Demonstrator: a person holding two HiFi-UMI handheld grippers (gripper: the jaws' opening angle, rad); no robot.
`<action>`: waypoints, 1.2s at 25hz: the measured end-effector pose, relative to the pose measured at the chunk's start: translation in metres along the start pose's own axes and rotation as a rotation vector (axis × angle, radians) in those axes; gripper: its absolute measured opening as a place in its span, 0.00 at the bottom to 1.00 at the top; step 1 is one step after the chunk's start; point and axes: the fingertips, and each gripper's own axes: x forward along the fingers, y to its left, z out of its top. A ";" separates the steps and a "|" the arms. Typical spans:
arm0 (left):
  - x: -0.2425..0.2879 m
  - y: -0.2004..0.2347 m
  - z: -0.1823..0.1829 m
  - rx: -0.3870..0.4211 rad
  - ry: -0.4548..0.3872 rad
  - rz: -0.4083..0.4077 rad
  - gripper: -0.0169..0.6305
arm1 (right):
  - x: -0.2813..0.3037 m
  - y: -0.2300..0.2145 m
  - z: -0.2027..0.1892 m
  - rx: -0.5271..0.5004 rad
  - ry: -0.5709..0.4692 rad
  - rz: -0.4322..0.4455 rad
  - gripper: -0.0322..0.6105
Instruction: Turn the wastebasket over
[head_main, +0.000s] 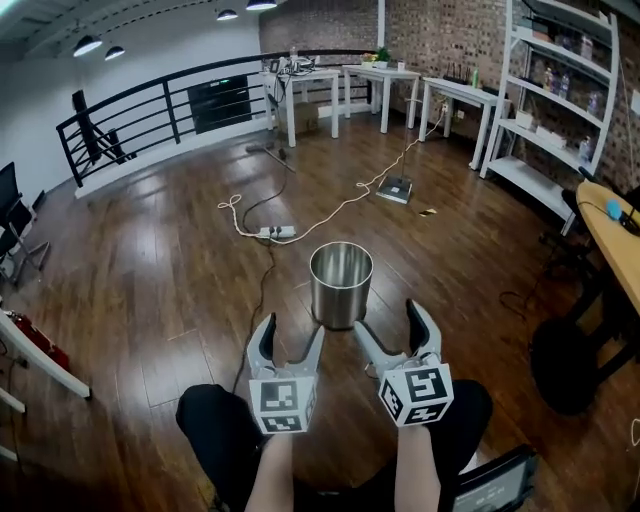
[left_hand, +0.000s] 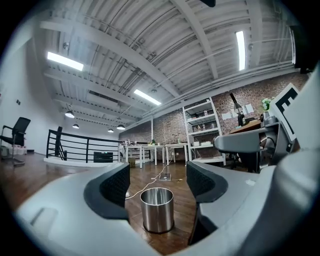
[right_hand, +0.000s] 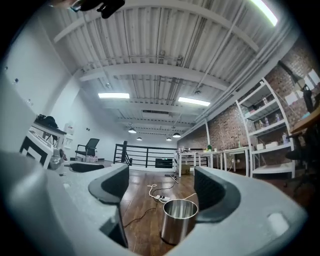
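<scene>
Wastebasket (head_main: 341, 285): steel cylinder, upright, mouth open upward, standing on the dark wood floor (head_main: 150, 290).

Nearest: two bare forearms, each behind a marker cube.

Left gripper (head_main: 292, 335): fingers spread wide, nothing between them, held above the floor just short of the wastebasket and to its left, not touching it.

Right gripper (head_main: 390, 325): fingers likewise spread wide and empty, level with the left, just short of the wastebasket on its right side, not touching it.

Beyond the wastebasket: power strip (head_main: 277, 232) on the floor, with a pale cable (head_main: 340, 205) trailing away toward the far wall.

At right: curved wooden desk edge (head_main: 612, 235).

Farthest: black railing (head_main: 160, 105), white tables (head_main: 385, 75), white shelving unit (head_main: 560, 100) against brick wall.
</scene>
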 end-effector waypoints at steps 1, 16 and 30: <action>0.013 0.003 0.002 0.005 -0.009 0.001 0.60 | 0.013 -0.005 0.002 -0.008 -0.007 0.008 0.66; 0.205 0.046 0.005 0.009 -0.080 0.051 0.60 | 0.195 -0.083 -0.037 -0.105 0.159 0.193 0.66; 0.288 0.137 -0.079 -0.030 0.055 0.216 0.56 | 0.298 -0.064 -0.180 -0.174 0.510 0.479 0.65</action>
